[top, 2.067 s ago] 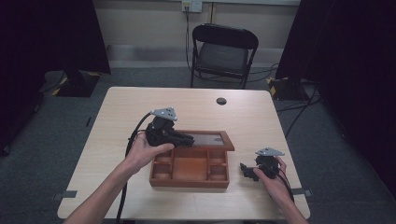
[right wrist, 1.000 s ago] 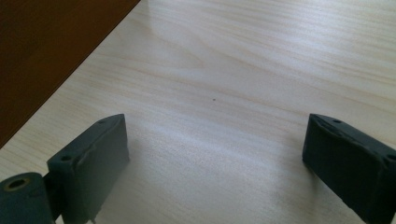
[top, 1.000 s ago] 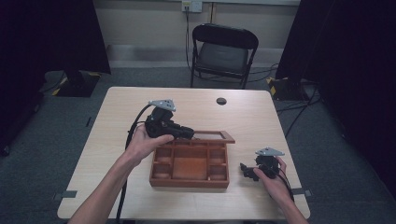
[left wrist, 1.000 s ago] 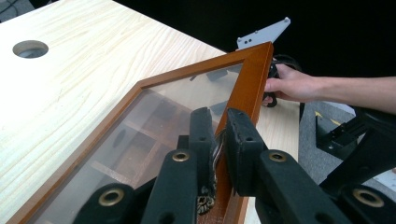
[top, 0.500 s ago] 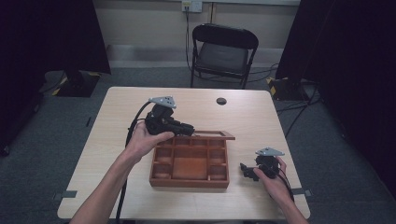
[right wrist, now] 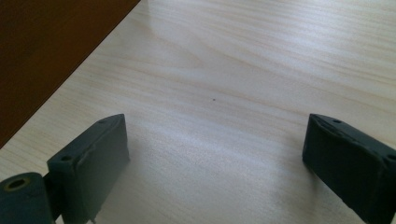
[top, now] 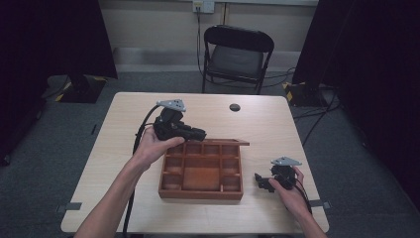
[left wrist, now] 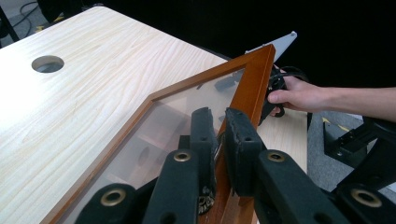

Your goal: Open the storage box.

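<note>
The left tongs (top: 198, 134) are pinching the wooden frame of the box lid (left wrist: 254, 88), their two black jaws pressing on either side of the frame's edge. The lid, a wooden frame around a clear pane, is standing raised along the far edge of the box (top: 202, 172), tilting up off the compartments. The box itself is sitting on the table (top: 277, 129), a little toward the person's side of the middle, with its open compartments facing up. The person's left hand (top: 151, 146) is wrapping around the body of the left tongs at the box's far left corner.

The right tongs (top: 261, 181) are lying low on the table just to the right of the box, near its front corner but not touching it. Their jaws are standing wide apart, holding nothing, with bare table between them in the right gripper view. The right hand (top: 292, 191) is resting behind them. A black chair (top: 233, 54) is standing beyond the table's far edge.
</note>
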`<state>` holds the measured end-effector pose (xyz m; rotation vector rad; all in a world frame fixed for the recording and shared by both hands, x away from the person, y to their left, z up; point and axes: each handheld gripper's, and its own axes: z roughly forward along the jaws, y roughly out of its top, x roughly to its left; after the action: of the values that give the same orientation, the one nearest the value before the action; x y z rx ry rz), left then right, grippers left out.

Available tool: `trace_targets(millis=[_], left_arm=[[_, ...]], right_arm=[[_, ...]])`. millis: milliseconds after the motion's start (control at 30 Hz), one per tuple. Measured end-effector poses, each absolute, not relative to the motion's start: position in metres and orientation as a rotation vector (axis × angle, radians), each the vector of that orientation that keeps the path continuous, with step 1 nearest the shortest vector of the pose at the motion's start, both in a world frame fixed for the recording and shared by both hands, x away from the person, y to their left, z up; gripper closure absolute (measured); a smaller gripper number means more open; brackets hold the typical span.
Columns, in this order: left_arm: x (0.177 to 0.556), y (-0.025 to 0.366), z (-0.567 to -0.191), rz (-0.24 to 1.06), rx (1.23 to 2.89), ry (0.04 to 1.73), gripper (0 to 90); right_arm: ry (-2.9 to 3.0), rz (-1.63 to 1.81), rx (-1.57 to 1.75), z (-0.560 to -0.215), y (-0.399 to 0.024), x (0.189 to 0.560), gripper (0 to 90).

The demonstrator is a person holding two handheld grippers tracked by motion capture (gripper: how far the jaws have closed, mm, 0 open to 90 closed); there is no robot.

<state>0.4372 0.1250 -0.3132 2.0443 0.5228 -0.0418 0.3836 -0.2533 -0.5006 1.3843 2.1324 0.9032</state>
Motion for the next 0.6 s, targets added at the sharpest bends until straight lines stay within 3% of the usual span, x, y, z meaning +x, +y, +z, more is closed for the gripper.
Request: trace_targets(millis=[600], left_arm=[[0.4412, 0.1247, -0.3083, -0.017, 2.027, 0.537, 83.8]], right_arm=[[2.136, 0.899, 1.383, -0.5006, -0.2535, 0.3838, 6.0]])
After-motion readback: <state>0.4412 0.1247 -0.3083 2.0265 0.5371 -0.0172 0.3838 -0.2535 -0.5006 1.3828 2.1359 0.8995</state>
